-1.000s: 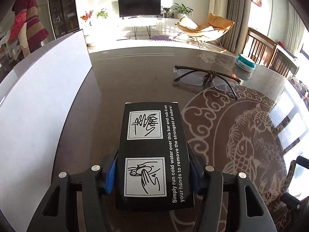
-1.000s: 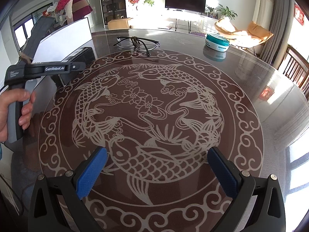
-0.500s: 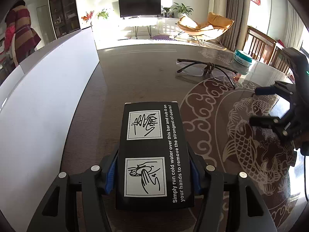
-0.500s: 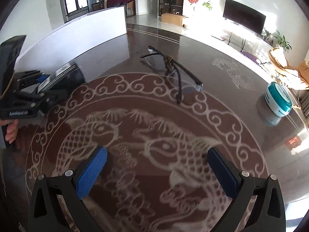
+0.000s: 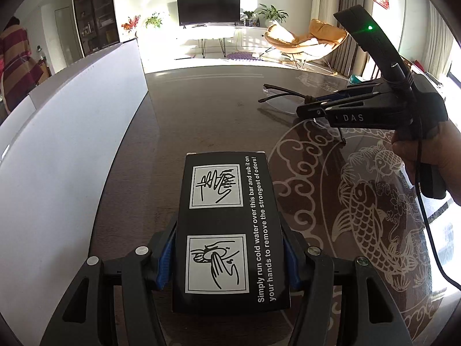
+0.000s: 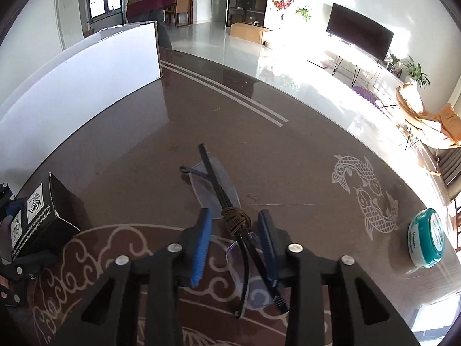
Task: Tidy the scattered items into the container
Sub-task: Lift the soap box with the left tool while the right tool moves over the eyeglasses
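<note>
Left gripper fingers clamp a matte black box above the glossy desk; right gripper fingers closed around thin glasses, white container at ten o'clock

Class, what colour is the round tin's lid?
Teal, on the round tin; clearest in the right wrist view.
</note>
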Tool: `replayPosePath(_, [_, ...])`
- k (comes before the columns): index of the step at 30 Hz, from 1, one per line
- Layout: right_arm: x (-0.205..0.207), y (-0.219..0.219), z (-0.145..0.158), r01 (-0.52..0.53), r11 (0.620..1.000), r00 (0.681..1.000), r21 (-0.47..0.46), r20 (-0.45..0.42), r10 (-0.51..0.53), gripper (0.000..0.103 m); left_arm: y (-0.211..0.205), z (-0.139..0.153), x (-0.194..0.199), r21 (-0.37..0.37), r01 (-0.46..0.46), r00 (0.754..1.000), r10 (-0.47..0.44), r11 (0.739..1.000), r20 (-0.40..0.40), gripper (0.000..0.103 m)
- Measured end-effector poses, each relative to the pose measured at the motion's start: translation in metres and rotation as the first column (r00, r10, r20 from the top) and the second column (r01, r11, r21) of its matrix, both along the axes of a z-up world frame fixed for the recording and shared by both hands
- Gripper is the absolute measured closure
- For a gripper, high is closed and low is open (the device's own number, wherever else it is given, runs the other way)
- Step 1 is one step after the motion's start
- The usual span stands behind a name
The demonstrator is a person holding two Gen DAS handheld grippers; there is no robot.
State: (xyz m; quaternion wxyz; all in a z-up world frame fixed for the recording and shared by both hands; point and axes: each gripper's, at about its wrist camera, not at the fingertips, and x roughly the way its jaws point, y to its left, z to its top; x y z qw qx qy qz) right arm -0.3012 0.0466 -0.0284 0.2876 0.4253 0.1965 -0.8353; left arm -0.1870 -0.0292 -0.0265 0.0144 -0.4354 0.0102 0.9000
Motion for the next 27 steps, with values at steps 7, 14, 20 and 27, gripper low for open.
replayPosePath(7, [0.065,0.027,0.001,0.167,0.981,0.985,-0.099,0.050,-0.163,0.088,0.001,0.001,0.000,0.004,0.000,1.000,0.000,1.000,0.000,0.044])
replayPosePath(14, [0.189,0.061,0.000,0.220,0.972,0.974,-0.078,-0.041,-0.224,0.088,0.001,0.001,0.004,0.003,-0.008,1.000,0.008,1.000,0.001,0.044])
replayPosePath(20, [0.238,0.087,-0.001,0.279,0.957,0.958,-0.075,-0.042,-0.283,0.088,0.013,0.001,0.064,0.016,0.037,0.999,-0.037,0.999,0.001,0.044])
replayPosePath(27, [0.231,0.091,-0.002,0.313,0.944,0.948,-0.100,-0.019,-0.316,0.063,0.021,0.001,0.092,-0.010,0.031,1.000,-0.031,0.999,0.003,0.039])
